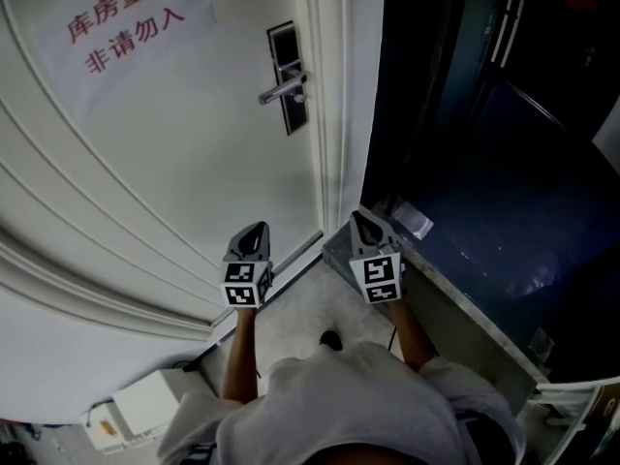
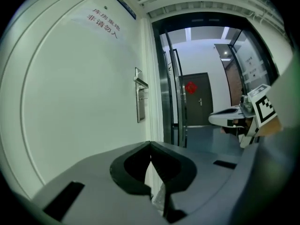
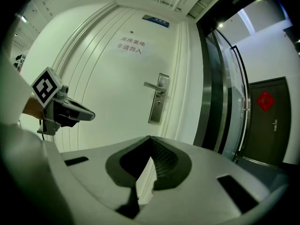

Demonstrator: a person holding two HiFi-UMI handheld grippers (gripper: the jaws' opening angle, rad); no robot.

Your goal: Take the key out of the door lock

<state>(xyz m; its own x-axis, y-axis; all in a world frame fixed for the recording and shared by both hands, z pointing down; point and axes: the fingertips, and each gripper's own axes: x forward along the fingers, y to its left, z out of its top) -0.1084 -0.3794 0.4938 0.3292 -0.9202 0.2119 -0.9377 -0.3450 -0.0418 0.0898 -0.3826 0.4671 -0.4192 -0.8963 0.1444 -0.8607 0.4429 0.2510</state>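
The white door (image 1: 174,163) carries a dark lock plate (image 1: 287,77) with a silver lever handle (image 1: 281,91). The plate also shows in the left gripper view (image 2: 139,100) and the right gripper view (image 3: 158,100). A key in the lock is too small to make out. My left gripper (image 1: 256,229) is held low in front of the door, well below the lock, shut with nothing in it. My right gripper (image 1: 360,219) is beside it near the door's edge, shut and empty too. Each gripper shows in the other's view: the right gripper (image 2: 234,117), the left gripper (image 3: 86,113).
A paper sign with red characters (image 1: 126,17) is stuck high on the door. To the right are a dark glass partition (image 1: 484,163) and a metal sill (image 1: 436,289). A white box (image 1: 145,405) lies on the floor at lower left. A dark far door (image 2: 197,100) stands down the corridor.
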